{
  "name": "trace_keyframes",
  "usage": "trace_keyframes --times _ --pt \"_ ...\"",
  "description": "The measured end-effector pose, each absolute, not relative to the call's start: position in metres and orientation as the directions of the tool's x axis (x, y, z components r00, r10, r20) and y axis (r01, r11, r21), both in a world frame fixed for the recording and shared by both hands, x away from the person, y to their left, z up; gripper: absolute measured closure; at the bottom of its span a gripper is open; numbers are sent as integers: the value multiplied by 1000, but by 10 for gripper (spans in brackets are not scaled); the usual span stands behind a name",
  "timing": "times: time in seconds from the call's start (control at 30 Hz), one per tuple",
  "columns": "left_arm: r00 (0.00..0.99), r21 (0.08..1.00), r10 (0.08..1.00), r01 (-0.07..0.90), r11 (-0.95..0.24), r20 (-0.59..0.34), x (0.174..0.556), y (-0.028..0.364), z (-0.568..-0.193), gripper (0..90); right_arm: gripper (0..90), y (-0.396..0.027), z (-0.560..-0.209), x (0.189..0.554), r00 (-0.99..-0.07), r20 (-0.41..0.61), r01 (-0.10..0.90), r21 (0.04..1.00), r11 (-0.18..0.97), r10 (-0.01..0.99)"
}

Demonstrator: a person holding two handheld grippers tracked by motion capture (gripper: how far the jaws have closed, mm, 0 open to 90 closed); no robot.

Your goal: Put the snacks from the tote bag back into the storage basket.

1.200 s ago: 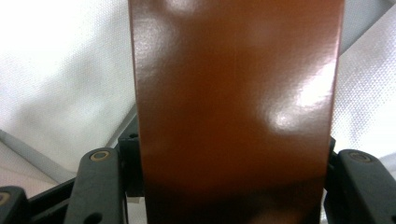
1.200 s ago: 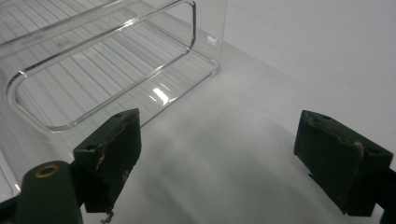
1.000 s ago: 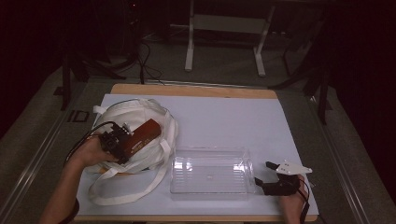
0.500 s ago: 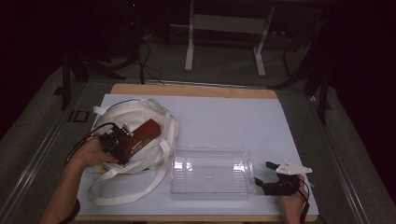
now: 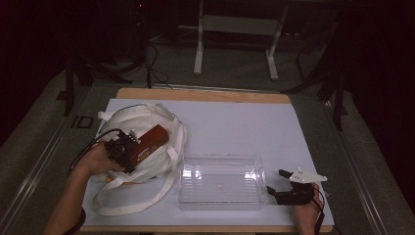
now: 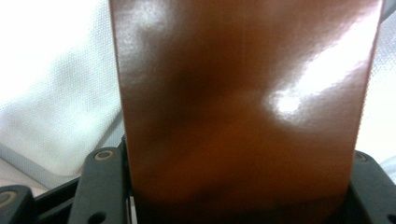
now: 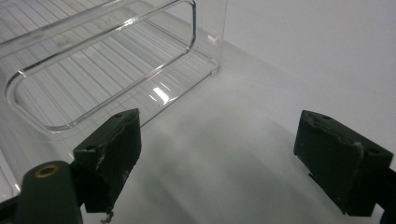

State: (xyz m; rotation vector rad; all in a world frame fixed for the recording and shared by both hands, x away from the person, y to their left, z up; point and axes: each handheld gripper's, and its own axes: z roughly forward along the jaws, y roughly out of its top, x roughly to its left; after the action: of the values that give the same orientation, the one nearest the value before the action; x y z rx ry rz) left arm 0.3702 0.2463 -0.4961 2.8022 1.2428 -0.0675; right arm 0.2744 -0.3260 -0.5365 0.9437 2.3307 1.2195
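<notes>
A glossy brown box [image 5: 149, 142] lies tilted over the mouth of a white cloth tote bag [image 5: 137, 117] at the table's left. My left gripper [image 5: 131, 152] has the near end of the box [image 6: 243, 107] between its jaws; they have just been closing, and both jaws now sit against the box's sides. A clear plastic bin [image 5: 220, 181] stands empty at the front middle. My right gripper [image 5: 276, 182] rests on the table just off the bin's right end, open, with nothing between its fingers. In the right gripper view the bin's end wall [image 7: 93, 60] stands to the left of that gripper [image 7: 219, 140].
A white sheet [image 5: 244, 127] covers the wooden table. The bag's long straps [image 5: 127, 203] loop toward the front edge, left of the bin. Beyond the table's far edge stand metal frame legs [image 5: 198, 54] and cables on a dark floor.
</notes>
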Motion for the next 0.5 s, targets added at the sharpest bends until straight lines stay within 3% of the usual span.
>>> trace_keyframes --times 0.5 --pt "733 86 678 680 -729 -46 365 247 -489 434 149 -326 -536 274 -719 2 396 823 407 695"
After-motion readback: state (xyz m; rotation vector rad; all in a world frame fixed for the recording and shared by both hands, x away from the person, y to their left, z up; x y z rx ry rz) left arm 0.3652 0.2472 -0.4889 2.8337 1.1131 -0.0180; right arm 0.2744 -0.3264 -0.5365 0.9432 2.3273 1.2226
